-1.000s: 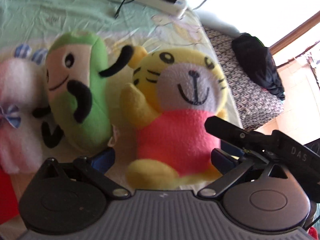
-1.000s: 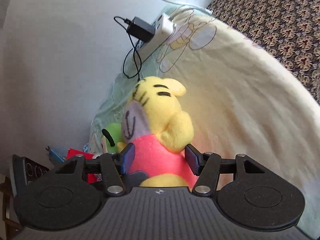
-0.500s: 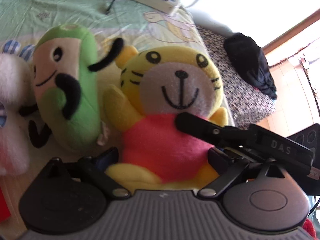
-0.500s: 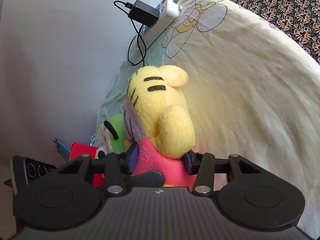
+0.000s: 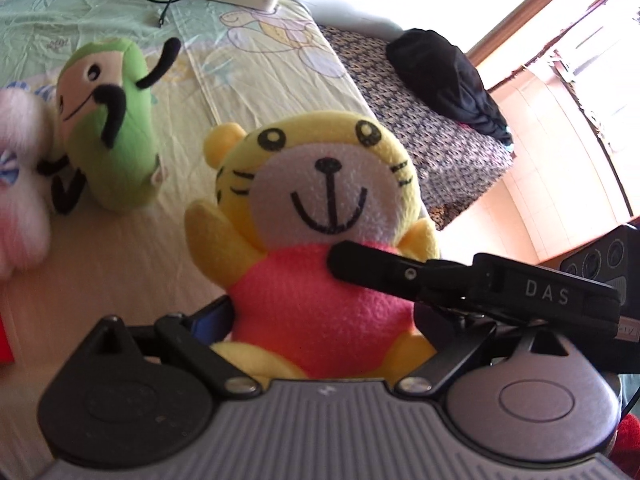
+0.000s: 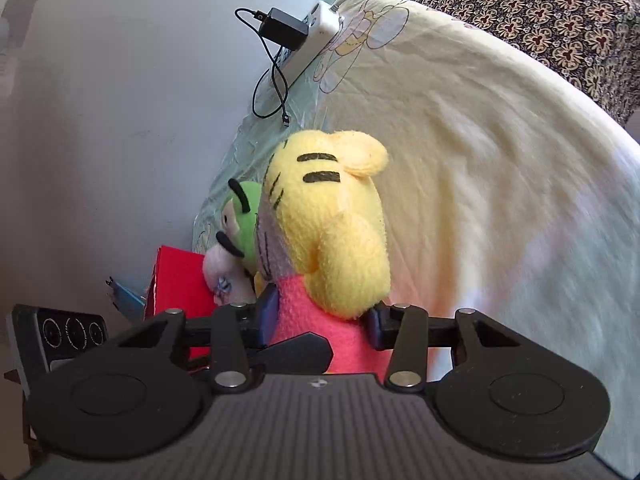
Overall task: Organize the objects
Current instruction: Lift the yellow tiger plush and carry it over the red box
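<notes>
Tiger plush clamped between right gripper jaws.

Right gripper: pressing both pads against the tiger's pink body, front and back.
Yellow tiger plush: sitting upright between the pads, facing left.
Green plush: lying just behind the tiger.
Red box: standing at the left near the wall.
Power strip: lying on the bedsheet with a black adapter plugged in.
</notes>
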Demonstrator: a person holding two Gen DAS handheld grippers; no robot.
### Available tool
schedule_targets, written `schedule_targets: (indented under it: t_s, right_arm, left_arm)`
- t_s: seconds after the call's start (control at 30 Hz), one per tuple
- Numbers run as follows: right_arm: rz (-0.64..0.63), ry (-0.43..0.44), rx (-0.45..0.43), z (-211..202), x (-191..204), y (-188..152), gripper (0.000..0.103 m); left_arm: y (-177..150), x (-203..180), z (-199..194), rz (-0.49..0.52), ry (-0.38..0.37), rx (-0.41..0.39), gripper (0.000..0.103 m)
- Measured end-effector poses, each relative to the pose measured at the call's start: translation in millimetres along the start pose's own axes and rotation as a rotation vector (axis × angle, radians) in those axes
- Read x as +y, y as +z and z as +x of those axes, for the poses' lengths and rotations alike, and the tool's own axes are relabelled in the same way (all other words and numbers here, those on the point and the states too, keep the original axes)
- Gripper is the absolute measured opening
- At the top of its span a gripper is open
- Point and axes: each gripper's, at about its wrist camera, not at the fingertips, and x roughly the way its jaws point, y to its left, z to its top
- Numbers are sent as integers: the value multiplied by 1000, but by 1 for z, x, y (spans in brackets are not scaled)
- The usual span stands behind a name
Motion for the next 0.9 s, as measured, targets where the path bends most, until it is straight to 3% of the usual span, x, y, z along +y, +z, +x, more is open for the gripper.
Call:
schedule_targets:
  t_s: [0.3,0.4,0.53,0.9]
  right_arm:
    - [3,13,-57,1,43,-50,46]
    - [-46,37,-68,9,73,-63,46]
    - [-202,56,-108,23,125,-84,47]
    - [-359,157,-157,65,218,-104,47]
  left_arm:
    - [-29,23,-60,63,-14,-65,95]
    - [-39,31,-91,120,20,-124,95]
    - [-50,44,-131,186,80,-211,97]
    - [-29,111,-223,196,120,-381,97]
